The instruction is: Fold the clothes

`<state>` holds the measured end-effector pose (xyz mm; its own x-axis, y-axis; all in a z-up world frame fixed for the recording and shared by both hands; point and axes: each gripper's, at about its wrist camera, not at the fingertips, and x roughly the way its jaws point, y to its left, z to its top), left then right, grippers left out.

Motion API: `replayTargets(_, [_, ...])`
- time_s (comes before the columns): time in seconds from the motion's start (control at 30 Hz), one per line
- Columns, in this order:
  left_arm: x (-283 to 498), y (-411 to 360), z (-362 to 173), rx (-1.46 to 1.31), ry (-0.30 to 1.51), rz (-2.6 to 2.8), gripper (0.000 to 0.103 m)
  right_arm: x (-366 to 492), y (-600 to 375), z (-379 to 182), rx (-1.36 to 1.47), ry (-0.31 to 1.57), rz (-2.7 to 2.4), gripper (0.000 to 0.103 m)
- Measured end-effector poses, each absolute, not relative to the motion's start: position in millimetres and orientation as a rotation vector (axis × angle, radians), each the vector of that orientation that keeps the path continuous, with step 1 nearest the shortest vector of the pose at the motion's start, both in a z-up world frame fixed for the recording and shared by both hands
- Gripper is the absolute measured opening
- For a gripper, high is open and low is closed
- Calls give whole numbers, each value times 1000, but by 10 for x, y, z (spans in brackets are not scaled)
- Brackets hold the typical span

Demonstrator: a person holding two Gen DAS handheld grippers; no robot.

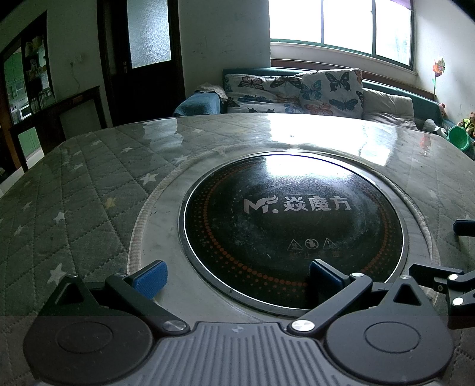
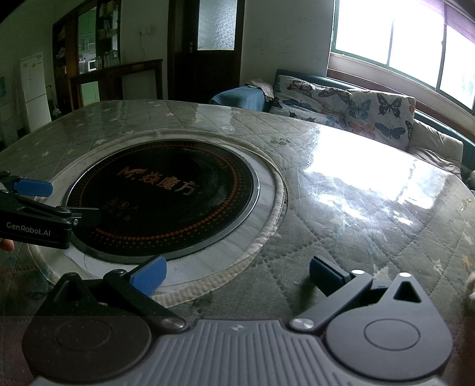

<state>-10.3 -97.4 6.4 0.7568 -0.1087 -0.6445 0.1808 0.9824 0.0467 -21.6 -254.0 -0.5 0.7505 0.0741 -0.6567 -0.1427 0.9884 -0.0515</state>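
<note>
No garment shows in either view. My left gripper (image 1: 237,277) is open, its blue pads (image 1: 151,279) spread wide over the near rim of a round black cooktop (image 1: 292,219) set into the table. Nothing is between them. My right gripper (image 2: 237,276) is also open and holds nothing, hovering over the quilted green star-patterned table cover (image 2: 341,237) to the right of the cooktop (image 2: 166,199). Each gripper appears in the other's view: the right gripper (image 1: 439,249) at the right edge, the left gripper (image 2: 59,202) at the left edge, both low over the table.
A sofa with butterfly cushions (image 1: 297,92) runs along the table's far side under a bright window (image 1: 341,26). A dark door (image 2: 204,50) and shelves (image 2: 98,44) stand at the back left, with a white fridge (image 2: 32,89) beside them. A small pale scrap (image 2: 470,285) shows at the right edge.
</note>
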Motion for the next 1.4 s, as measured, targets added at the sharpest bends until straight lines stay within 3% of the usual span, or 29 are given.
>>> replayTargets(1.4, [-130,-998,61,109,694,-158,103,-218,-2540,-4,-100,712,118,103])
